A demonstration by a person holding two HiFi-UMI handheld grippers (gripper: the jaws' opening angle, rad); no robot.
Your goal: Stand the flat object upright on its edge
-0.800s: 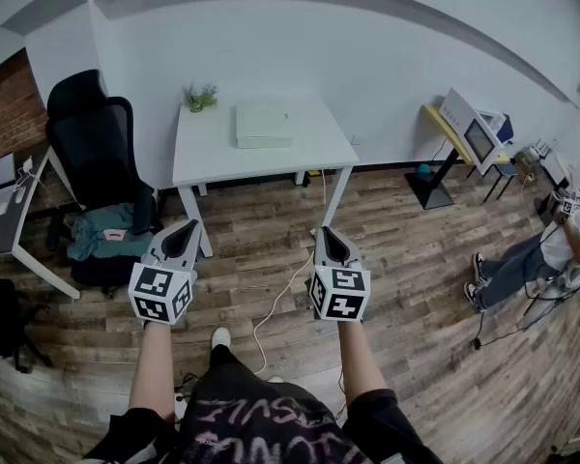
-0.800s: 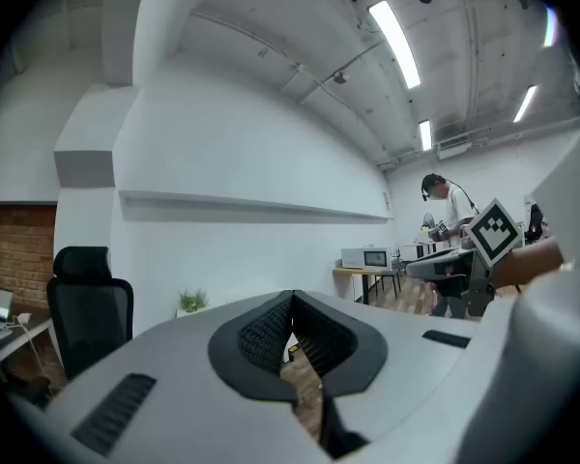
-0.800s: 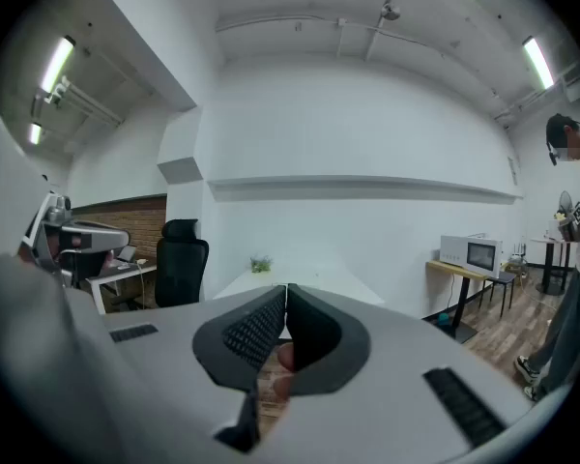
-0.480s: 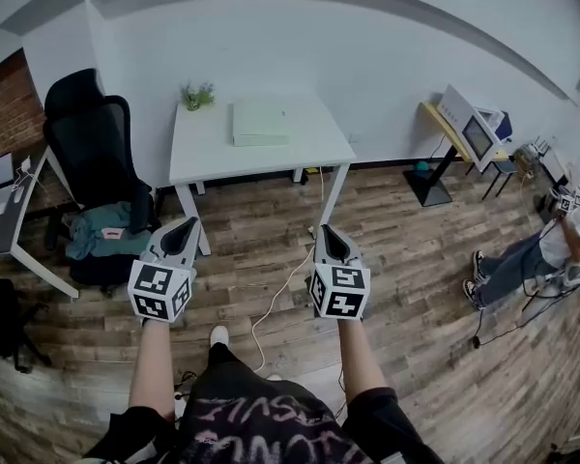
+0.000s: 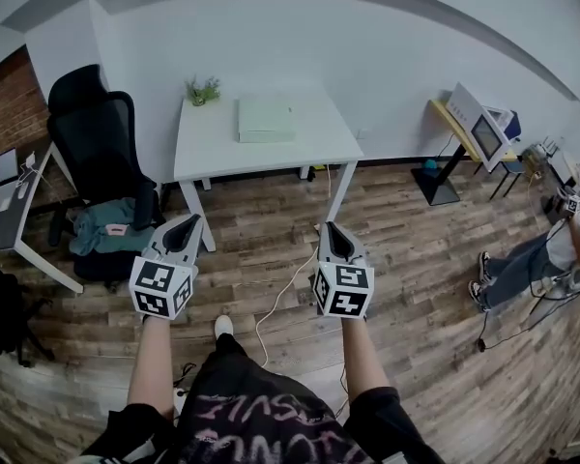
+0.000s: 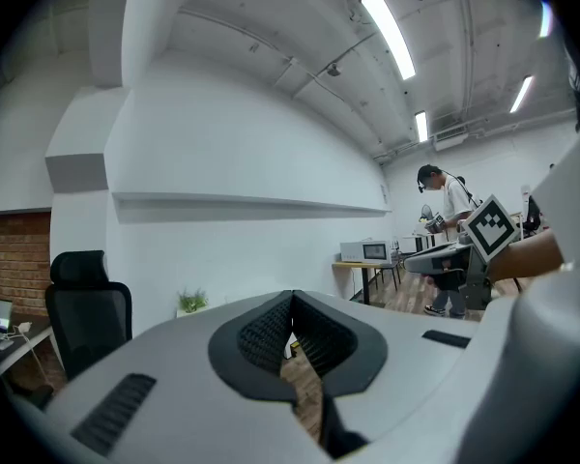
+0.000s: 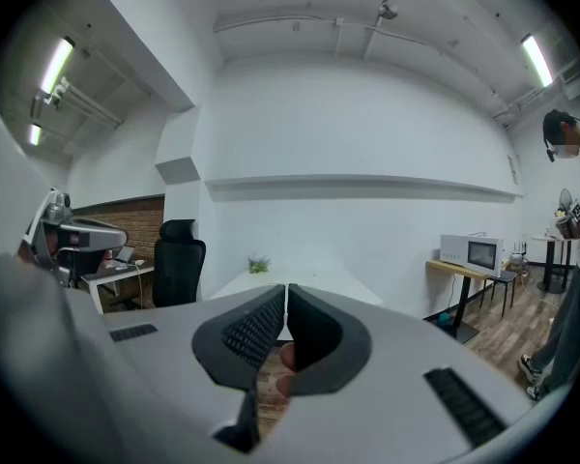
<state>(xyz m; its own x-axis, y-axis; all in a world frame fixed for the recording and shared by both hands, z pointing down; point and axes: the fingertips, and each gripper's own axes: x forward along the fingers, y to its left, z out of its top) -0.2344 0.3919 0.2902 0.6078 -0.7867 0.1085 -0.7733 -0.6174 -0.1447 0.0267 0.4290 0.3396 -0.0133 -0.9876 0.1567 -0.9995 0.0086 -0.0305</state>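
Observation:
A flat pale green box (image 5: 265,119) lies on the white table (image 5: 213,148) against the far wall, well ahead of both grippers. My left gripper (image 5: 190,222) is held out over the wooden floor, short of the table's front left leg, jaws shut with nothing between them. My right gripper (image 5: 330,228) hangs level beside it, near the table's front right leg, also shut and empty. In the left gripper view the closed jaw tips (image 6: 292,298) point toward the table. The right gripper view shows its closed tips (image 7: 285,288) aimed at the white table (image 7: 271,280).
A small potted plant (image 5: 202,92) stands at the table's back left corner. A black office chair (image 5: 95,153) with teal cloth on its seat is left of the table. A white cable (image 5: 280,293) runs across the floor. A person (image 5: 536,259) sits at the far right.
The view has shifted slightly; the table and box sit a touch further right in the picture. Both grippers stay shut and in about the same place.

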